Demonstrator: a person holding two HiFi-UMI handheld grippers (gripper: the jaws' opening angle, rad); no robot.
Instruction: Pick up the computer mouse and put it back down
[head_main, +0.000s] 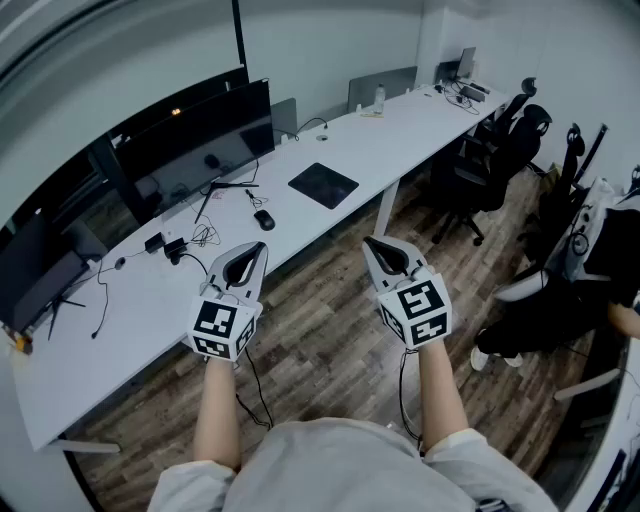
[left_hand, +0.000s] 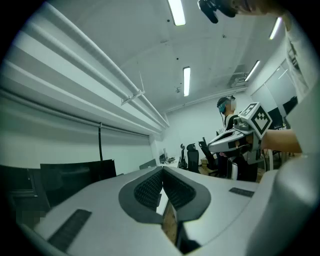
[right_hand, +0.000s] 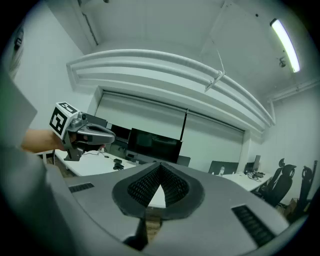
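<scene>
as ribbed pads (right_hand: 142, 188) meet, the oval mouse (head_main: 264, 219) rests.

The left gripper (left_hand: 162, 170) fills the lower half, its two grey jaws meeting tip to tip at 6 o'clock with nothing between the dark ribbed pads (left_hand: 149, 189). Through the slit under the tips a sliver of white desk (left_hand: 162, 199) shows. At 3 o'clock the right gripper (left_hand: 215, 145) is seen side-on, its marker cube (left_hand: 260, 118) above it and a hand (left_hand: 284, 142) behind. Black office chairs (left_hand: 192, 157) stand near the centre. A dark monitor (left_hand: 75, 175) sits at 8 o'clock. Long ceiling lights (left_hand: 186, 81) run towards 12 o'clock, and white ceiling beams (left_hand: 75, 65) cross at 10 o'clock.
</scene>
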